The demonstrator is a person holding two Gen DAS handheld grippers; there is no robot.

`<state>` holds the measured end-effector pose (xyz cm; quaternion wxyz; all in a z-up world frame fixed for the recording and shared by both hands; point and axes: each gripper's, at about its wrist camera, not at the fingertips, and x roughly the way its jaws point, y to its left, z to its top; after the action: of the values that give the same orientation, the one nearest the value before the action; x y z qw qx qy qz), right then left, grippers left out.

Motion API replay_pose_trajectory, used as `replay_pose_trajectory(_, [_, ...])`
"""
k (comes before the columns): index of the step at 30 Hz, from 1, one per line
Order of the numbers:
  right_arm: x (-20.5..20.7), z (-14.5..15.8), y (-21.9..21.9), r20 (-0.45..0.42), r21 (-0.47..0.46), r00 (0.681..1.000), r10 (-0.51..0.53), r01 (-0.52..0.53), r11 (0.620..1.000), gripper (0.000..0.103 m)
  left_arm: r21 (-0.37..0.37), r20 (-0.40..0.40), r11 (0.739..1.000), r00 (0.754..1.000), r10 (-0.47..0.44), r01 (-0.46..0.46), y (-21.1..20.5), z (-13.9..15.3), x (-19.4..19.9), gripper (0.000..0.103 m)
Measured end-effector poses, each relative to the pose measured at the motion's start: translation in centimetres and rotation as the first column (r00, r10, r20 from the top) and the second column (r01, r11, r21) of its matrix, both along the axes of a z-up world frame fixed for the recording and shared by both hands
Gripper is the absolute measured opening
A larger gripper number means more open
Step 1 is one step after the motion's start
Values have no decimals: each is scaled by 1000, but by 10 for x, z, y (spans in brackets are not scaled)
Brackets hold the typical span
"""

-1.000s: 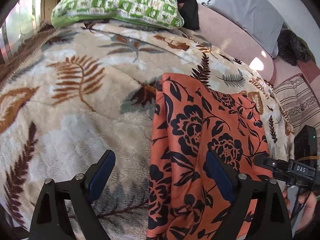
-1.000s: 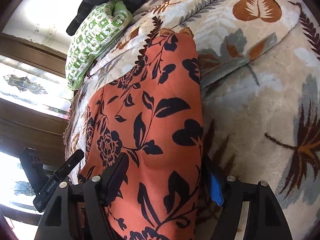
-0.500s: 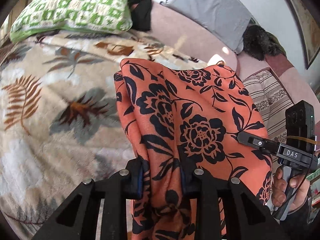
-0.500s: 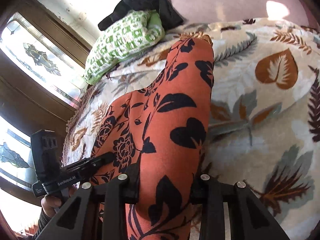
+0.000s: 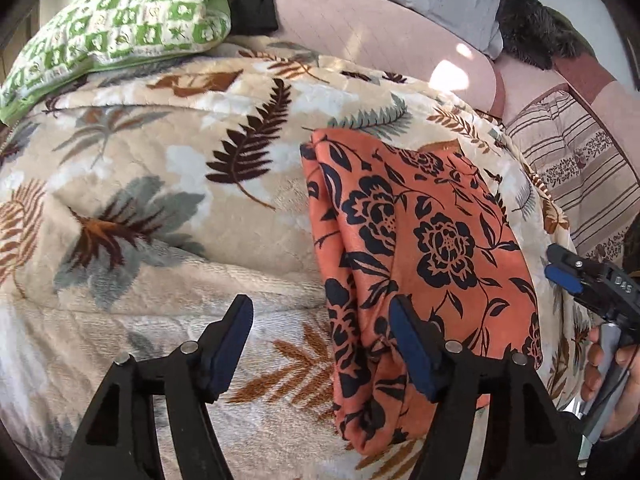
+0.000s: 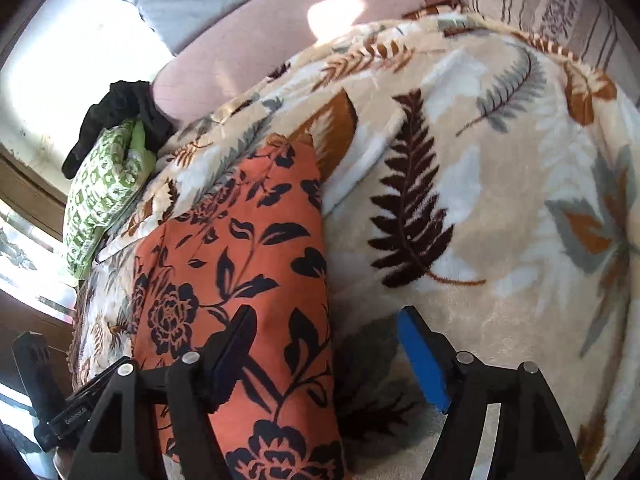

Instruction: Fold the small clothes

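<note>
**Both claws opening over the folded cloth**

My left gripper (image 5: 320, 344) was opening wide, holding nothing; the orange floral garment (image 5: 420, 240) lay folded on the leaf-print blanket (image 5: 160, 200), its edge by my right-hand pad. My right gripper (image 6: 328, 344) was opening too, straddling the garment's (image 6: 240, 260) edge without pinching. Only the left view showed my hand (image 5: 612, 376) at 4 o'clock.

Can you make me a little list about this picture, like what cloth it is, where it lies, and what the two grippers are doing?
cloth: orange cloth with black flowers, folded
lies on: leaf blanket
left gripper: jaws opening, nothing pinched, one finger over the cloth's edge
right gripper: jaws opening, nothing pinched
also there: green pillow, far side of the blanket
</note>
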<state>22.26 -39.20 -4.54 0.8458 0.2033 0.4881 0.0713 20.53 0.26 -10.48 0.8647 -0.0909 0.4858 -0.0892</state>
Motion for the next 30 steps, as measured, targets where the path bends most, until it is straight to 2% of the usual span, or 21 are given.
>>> replay_pose_trajectory(3, [-15, 30, 26, 73, 123, 994, 86, -95, 988, 78, 14, 47, 1000, 999, 10, -10, 6, 12, -12, 74])
replay_pose_trajectory(4, [-19, 33, 35, 85, 162, 989, 120, -133, 978, 84, 42, 40, 999, 999, 11, -12, 3, 10, -15, 76])
replay_pose_trajectory(6, [-19, 18, 51, 56, 184, 985, 163, -170, 968, 91, 123, 2, 992, 1000, 24, -24, -2, 1, -14, 76])
replay_pose_trajectory(8, [-9, -23, 61, -91, 151, 978, 188, -173, 973, 91, 161, -17, 987, 999, 34, -31, -6, 1, -23, 76])
replay_pose_trajectory(9, [-11, -34, 64, -124, 133, 974, 188, -171, 976, 91, 158, -2, 987, 999, 34, -33, -6, 6, -32, 76])
replay_pose_trajectory(11, [-22, -14, 68, -69, 75, 981, 179, -174, 982, 91, 165, 51, 986, 998, 30, -38, -6, 20, -51, 78])
replay_pose_trajectory(12, [-29, -1, 70, -54, 33, 983, 178, -177, 984, 91, 182, 74, 982, 996, 39, -52, -6, 27, -59, 83])
replay_pose_trajectory(15, [-52, 36, 77, 35, -135, 981, 189, -183, 974, 91, 193, 141, 976, 987, 74, -100, -6, 45, -82, 88])
replay_pose_trajectory(17, [-74, 50, 78, 91, -188, 977, 191, -172, 967, 97, 191, 161, 974, 983, 90, -120, -8, 55, -94, 89])
replay_pose_trajectory(18, [-84, 54, 79, 102, -213, 977, 186, -161, 964, 103, 188, 168, 975, 982, 90, -121, -8, 58, -100, 90])
replay_pose_trajectory(19, [-95, 56, 78, 107, -236, 978, 180, -151, 960, 103, 183, 179, 975, 980, 93, -126, -8, 62, -106, 90])
replay_pose_trajectory(24, [-142, 59, 74, 75, -271, 984, 162, -137, 953, 103, 120, 202, 978, 969, 144, -170, -10, 73, -130, 90])
replay_pose_trajectory(26, [-150, 63, 75, 76, -293, 985, 157, -128, 947, 103, 117, 216, 975, 963, 160, -188, -14, 77, -136, 90])
replay_pose_trajectory(30, [-159, 78, 77, 97, -332, 981, 170, -129, 935, 103, 126, 250, 978, 959, 132, -168, -25, 87, -144, 91])
